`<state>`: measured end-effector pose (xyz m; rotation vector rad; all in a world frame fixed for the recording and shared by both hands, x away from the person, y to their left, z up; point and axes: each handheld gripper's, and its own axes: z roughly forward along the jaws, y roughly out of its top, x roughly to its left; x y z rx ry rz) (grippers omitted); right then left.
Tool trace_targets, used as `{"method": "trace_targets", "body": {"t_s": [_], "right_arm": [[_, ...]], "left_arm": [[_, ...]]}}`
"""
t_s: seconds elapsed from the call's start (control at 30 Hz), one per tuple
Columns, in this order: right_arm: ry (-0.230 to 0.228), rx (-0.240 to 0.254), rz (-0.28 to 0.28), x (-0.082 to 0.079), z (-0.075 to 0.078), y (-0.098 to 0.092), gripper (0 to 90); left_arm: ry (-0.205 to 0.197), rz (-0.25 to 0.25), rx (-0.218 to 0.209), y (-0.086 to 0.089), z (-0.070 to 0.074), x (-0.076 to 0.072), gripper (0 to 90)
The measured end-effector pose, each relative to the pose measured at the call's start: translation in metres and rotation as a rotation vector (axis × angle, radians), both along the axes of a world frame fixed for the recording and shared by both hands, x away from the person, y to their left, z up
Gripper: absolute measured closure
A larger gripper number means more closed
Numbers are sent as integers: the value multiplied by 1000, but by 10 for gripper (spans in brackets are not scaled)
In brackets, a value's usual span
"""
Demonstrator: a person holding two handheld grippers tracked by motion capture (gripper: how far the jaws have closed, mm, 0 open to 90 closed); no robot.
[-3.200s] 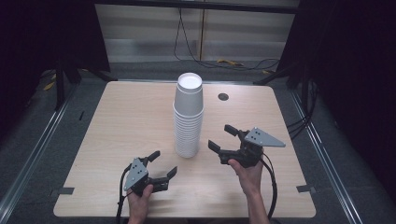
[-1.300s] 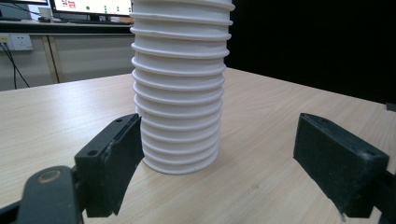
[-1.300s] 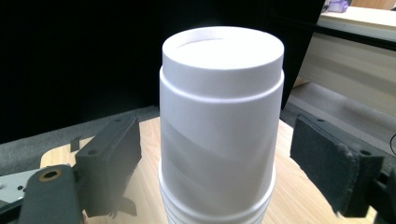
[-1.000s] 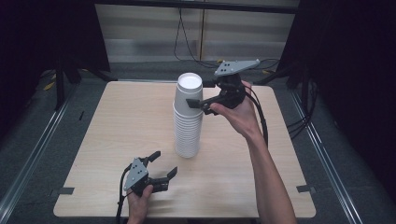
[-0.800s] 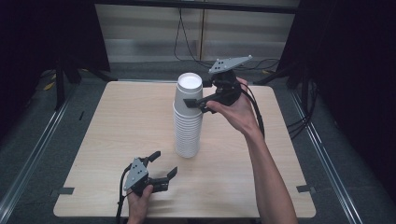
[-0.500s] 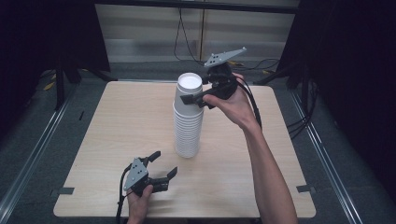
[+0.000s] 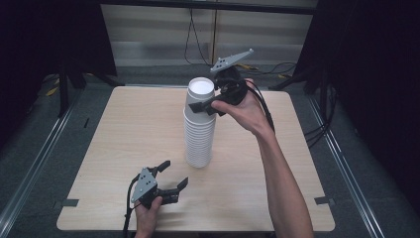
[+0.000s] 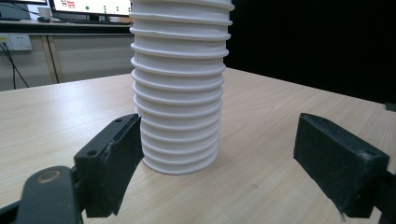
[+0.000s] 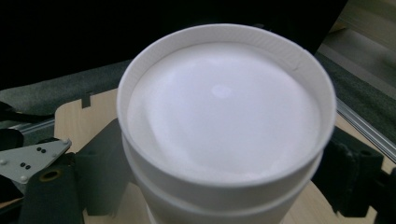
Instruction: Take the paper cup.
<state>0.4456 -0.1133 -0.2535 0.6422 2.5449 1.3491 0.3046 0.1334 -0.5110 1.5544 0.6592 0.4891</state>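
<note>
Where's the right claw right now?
High view: the right claw is up at the top of the cup stack, mid-table, a jaw on either side of the top cup.

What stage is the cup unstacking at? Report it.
Done: no cup stands apart on the table. In hand: the right gripper has its jaws either side of the top cup of the stack; contact unclear. Left: lifting it off. The left gripper waits open.

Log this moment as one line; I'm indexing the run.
right gripper: jaws around top cup of cup stack | left gripper: open, low on table
</note>
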Motion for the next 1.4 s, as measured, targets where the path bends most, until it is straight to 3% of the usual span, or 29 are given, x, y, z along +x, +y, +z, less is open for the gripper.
{"method": "trace_targets", "body": {"t_s": [0.63,0.83,0.97,1.2,1.4], "right_arm": [[-24,-6,0,-1,9,2,202],[-54,34,3,-4,15,-2,205],[-52,34,1,-5,18,-3,205],[-90,99,-15,-8,22,-8,207],[-131,202,-34,-12,26,-18,209]], "left_arm": [[0,-1,2,0,0,0,157],[-1,-1,0,0,0,0,157],[-2,-1,-1,0,0,0,157],[-2,-2,1,0,0,0,157],[-2,-2,1,0,0,0,157]]}}
